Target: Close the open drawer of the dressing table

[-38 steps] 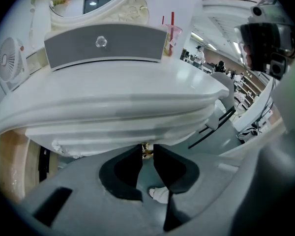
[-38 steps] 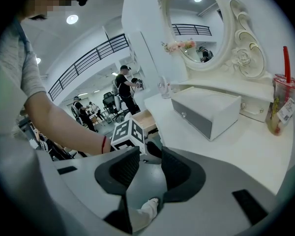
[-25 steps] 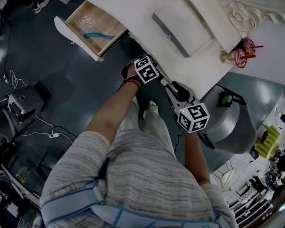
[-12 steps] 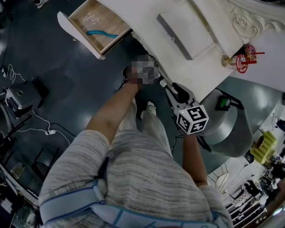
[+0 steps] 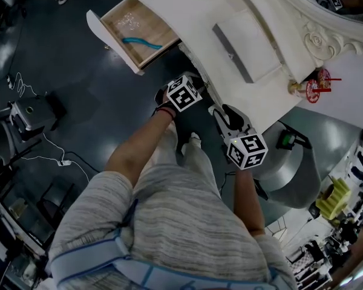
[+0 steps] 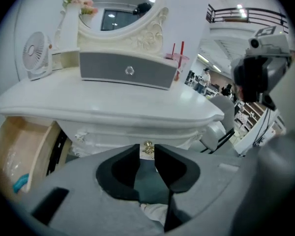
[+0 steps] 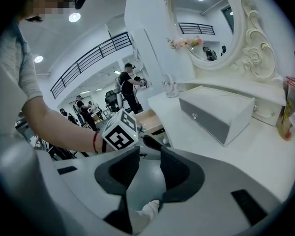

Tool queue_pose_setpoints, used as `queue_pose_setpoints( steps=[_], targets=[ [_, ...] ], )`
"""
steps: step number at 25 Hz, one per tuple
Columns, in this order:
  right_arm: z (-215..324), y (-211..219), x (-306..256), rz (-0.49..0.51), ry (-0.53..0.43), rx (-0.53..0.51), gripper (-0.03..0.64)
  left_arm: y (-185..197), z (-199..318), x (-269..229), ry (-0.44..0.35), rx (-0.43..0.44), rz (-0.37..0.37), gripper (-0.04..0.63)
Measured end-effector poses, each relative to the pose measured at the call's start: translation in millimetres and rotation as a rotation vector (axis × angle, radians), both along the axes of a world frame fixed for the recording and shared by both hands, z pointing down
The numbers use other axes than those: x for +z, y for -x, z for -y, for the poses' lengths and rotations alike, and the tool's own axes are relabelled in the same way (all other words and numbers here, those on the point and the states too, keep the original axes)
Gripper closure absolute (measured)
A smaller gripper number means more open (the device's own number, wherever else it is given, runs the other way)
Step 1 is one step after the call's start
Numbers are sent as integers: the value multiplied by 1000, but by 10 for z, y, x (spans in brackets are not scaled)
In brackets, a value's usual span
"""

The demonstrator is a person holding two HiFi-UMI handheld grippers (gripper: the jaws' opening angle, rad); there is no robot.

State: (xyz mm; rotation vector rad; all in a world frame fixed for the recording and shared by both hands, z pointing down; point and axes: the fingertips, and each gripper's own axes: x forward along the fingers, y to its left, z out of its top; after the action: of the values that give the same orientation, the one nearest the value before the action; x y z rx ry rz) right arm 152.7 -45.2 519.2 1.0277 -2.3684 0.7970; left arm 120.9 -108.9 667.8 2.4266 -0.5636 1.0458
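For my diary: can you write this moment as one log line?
drawer: open | left gripper: open, empty | right gripper: open, empty

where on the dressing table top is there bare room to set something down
The tabletop is bare along its front edge, ahead of the grey-fronted box, and at the cup's end. Crowded along the back: fan, box, cup.

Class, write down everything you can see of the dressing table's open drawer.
The drawer stands pulled well out from the dressing table, at the left of the head view. It has a white front panel and its inside looks like light wood. A slim teal thing lies across its floor, with something clear and glinting beside it.
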Motion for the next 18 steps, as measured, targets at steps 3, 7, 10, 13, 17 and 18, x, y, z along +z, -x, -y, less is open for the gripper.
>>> queue_pose_setpoints(
  steps=[3, 7, 10, 13, 17, 18],
  targets=[
    [61, 131, -8, 6, -9, -21, 514, 213, -25, -204, -11, -67, -55, 503],
    [161, 333, 14, 18, -17, -57, 515, 549, -41, -406, -45, -137, -78, 503],
    [235, 516, 39, 25, -19, -90, 516, 822, -50, -512, -62, -189, -76, 503],
    [309, 734, 62, 26, -23, -132, 538, 1082, -42, -593, -86, -233, -74, 503],
    [386, 1025, 100, 29, -18, -189, 581, 1413, -62, -652, -96, -283, -59, 505],
    [398, 1096, 111, 33, -15, -202, 584, 1486, -63, -674, -102, -292, -58, 505]
  ],
)
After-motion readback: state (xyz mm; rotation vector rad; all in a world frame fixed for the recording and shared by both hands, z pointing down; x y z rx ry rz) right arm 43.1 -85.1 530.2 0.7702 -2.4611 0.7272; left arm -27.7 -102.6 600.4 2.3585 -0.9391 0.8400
